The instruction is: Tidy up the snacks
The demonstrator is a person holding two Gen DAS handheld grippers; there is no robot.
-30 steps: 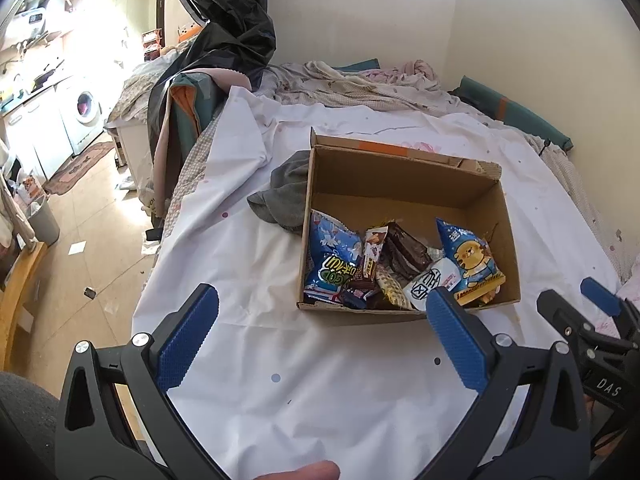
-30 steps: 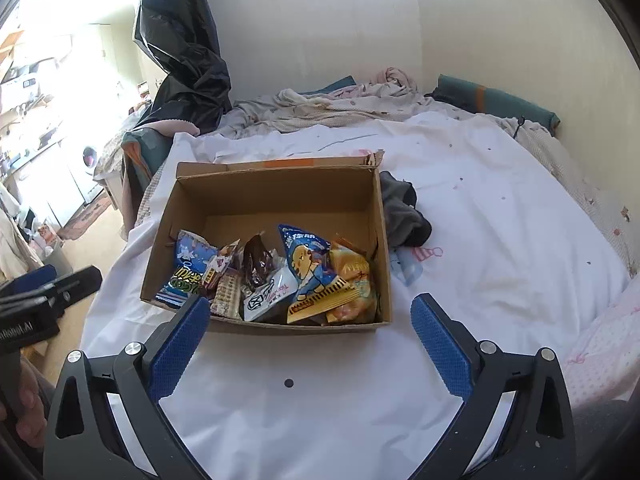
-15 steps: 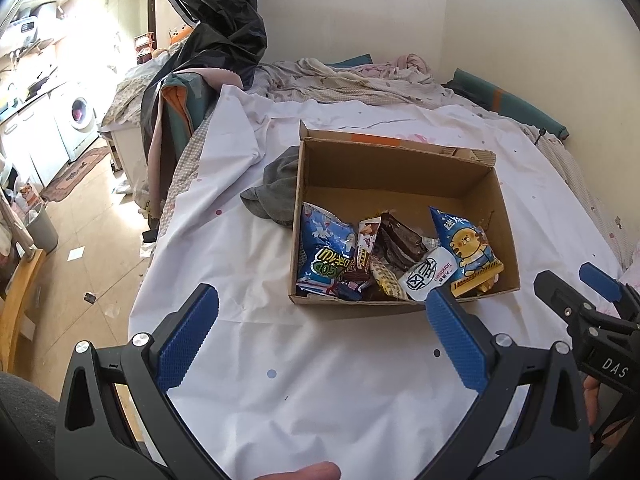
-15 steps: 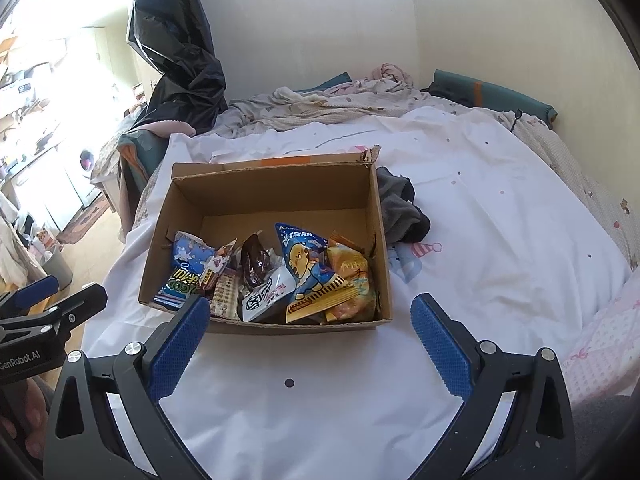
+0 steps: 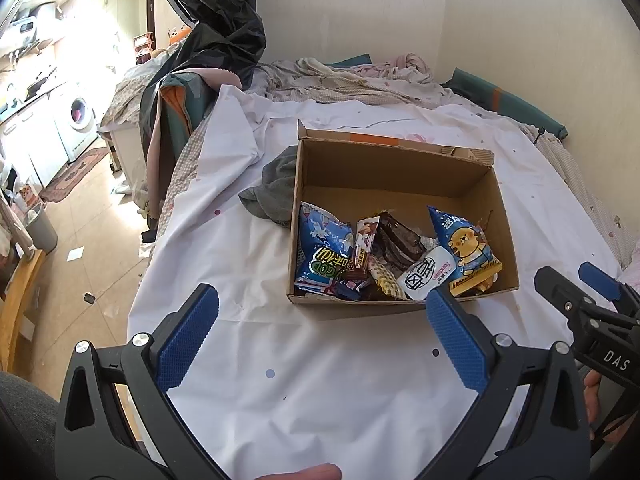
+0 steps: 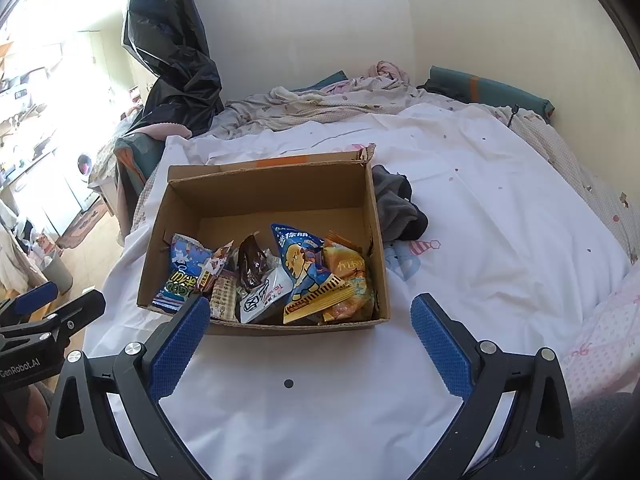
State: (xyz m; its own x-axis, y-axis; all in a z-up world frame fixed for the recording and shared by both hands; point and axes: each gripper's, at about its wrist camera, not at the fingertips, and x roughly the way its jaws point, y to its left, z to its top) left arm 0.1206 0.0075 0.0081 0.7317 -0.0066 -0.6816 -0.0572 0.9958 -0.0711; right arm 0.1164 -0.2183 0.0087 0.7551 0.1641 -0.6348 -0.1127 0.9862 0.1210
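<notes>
An open brown cardboard box (image 6: 264,196) sits on the white bedsheet, its far half bare. Snack packets crowd its near end: a blue bag (image 6: 182,274) at left, a dark wrapper (image 6: 251,264), a white pack (image 6: 262,294), a blue cartoon-bear bag (image 6: 308,272) and an orange bag (image 6: 350,280) at right.

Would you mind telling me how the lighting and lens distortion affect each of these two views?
Left wrist view: sunlight washes out the kitchen at left, and the box wall shades its own floor. Right wrist view: the upper left is blown out to white, while the snacks stay sharp and readable. Both views: fisheye bends the walls and darkens the corners.
</notes>
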